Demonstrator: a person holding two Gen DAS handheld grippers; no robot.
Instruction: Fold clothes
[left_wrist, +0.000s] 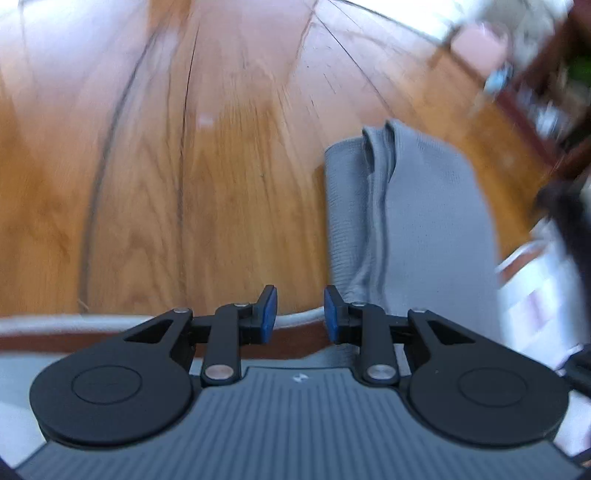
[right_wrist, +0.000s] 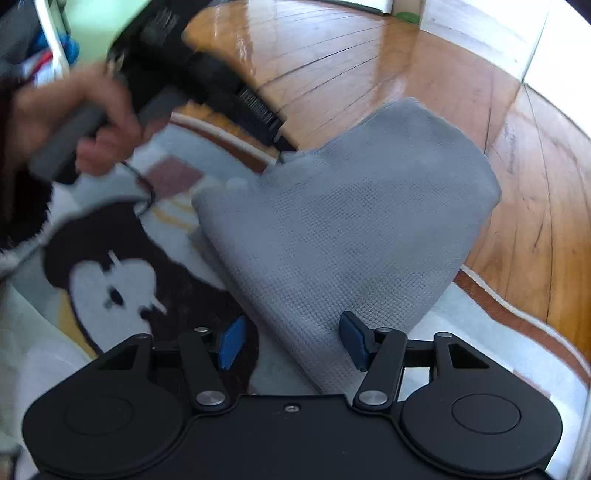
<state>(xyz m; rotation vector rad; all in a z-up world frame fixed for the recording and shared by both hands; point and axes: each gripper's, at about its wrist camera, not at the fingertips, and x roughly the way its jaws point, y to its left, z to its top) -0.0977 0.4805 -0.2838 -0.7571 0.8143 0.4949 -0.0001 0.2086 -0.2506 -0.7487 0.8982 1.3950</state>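
My left claw (left_wrist: 300, 314) stood released over the wooden floor (left_wrist: 221, 166). My right claw (right_wrist: 291, 341) stood released, straddling the grey garment (right_wrist: 351, 206), pads clear.

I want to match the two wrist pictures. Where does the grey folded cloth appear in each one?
Left wrist view: the grey cloth lies right of centre, running up from beside the left tongs, whose pads stand apart on nothing.
Right wrist view: the grey cloth fills the centre, its near edge between the open right tongs.
Shared landmark: the wooden floor beyond the cloth.
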